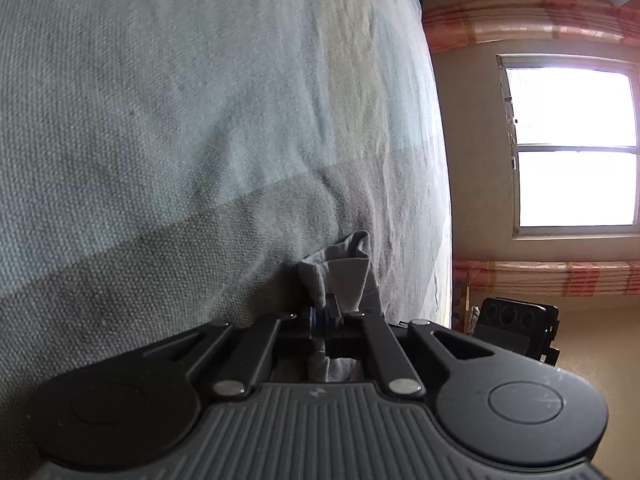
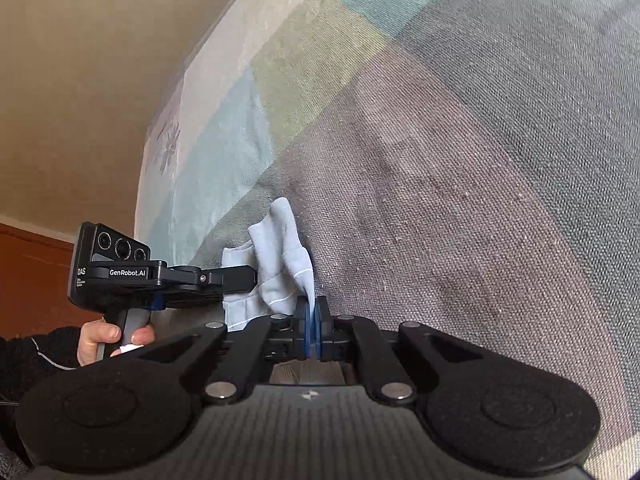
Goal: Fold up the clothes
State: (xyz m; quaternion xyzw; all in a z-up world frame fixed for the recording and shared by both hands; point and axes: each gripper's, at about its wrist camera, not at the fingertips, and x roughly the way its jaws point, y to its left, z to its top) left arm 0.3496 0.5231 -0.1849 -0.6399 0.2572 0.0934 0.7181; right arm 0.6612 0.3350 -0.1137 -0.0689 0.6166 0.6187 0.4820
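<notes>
Left wrist view: the left claw (image 1: 321,322) is pinching a bunched edge of a small pale grey garment (image 1: 344,276), its jaws drawn fully together with cloth trapped between the blue pads and a strip of the same cloth showing behind them. The garment is standing up in a crumpled peak just ahead of the claw, over a bed (image 1: 168,128) covered in a coarse-woven sheet of grey and pale blue patches. A window (image 1: 572,144) and a striped curtain (image 1: 552,278) are showing beyond the bed's edge, and the other handheld unit (image 1: 516,326) is sitting low at the right. Right wrist view: the right claw (image 2: 311,322) is closed on a corner of the garment (image 2: 276,252), the fabric hem running down into the gap between the blue pads. The left claw (image 2: 252,278) is entering from the left and is gripping the same garment on its other side, so the cloth is being held bunched between the two claws, close above the bed (image 2: 460,160). A hand (image 2: 108,340) in a dark sleeve is holding the left unit's handle. Judgement: the step in hand appears to be the two-point pickup before the fold. The next move likely calls for drawing the two claws apart to spread the cloth flat and taut, keeping both grips firm, as each is holding only a narrow pinch of fabric.
</notes>
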